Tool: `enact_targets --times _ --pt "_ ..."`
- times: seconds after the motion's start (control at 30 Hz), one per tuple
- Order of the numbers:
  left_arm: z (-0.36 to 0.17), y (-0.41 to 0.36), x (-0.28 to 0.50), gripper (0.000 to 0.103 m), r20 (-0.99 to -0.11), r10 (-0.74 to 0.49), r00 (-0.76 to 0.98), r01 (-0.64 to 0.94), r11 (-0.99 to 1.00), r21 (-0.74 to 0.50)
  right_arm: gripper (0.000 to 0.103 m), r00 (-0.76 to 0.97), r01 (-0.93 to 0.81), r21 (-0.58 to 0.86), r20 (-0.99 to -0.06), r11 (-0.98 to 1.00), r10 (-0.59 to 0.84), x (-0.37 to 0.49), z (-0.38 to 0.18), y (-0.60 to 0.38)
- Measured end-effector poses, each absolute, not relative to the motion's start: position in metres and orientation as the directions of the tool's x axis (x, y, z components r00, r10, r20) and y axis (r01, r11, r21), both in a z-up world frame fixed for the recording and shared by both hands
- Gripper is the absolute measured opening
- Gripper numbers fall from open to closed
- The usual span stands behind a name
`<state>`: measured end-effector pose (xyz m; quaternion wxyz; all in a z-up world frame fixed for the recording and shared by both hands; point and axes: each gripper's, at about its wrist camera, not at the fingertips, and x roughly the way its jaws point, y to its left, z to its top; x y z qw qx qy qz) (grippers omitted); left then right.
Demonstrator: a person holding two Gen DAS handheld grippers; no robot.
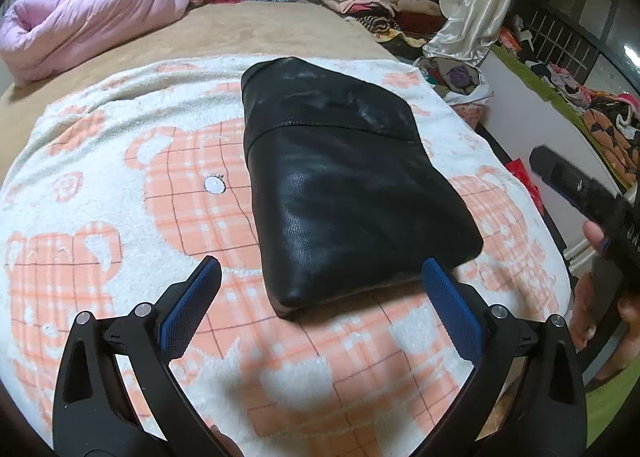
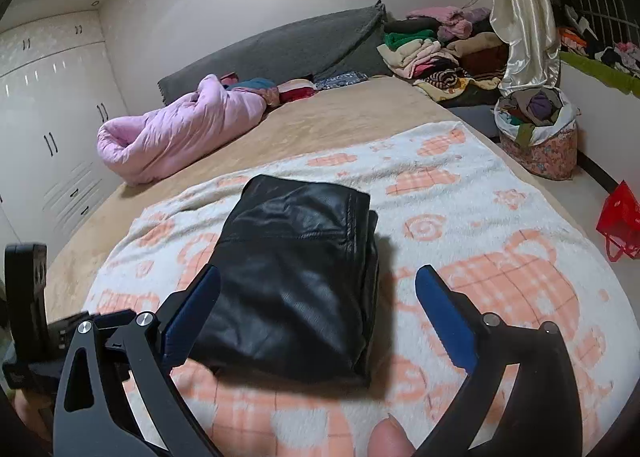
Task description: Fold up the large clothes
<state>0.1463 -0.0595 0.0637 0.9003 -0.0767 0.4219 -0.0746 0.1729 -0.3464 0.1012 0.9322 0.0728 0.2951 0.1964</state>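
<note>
From the left wrist, the left gripper (image 1: 322, 277) is seen spread, nothing pinched; the glossy black leather garment (image 1: 344, 181), folded into a plump rectangle, lies on a fluffy white-and-peach blanket (image 1: 100, 185). The right gripper (image 2: 318, 285) is likewise spread and empty in the right wrist view, where white wardrobe doors (image 2: 52, 117) and a red bag (image 2: 622, 217) are also shown.
</note>
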Motion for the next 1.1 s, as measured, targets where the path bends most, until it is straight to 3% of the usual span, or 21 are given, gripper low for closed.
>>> enact_targets --times 0.37,0.8,1.1 --pt "0.059 -0.053 0.099 0.094 -0.689 -0.185 0.701 0.069 0.979 -0.193 0.099 0.777 -0.365 0.174 -0.485 0.915 0.402 0.103 0.087 -0.339" --pt "0.025 -0.043 0.052 0.094 -0.696 -0.185 0.694 0.042 0.975 -0.218 0.099 0.736 -0.344 0.15 -0.569 0.927 0.366 0.054 0.028 -0.333" --pt "0.025 -0.042 0.04 0.094 -0.693 -0.163 0.702 0.038 0.98 -0.193 0.099 0.76 -0.332 0.097 -0.562 0.938 0.327 0.039 0.029 -0.338"
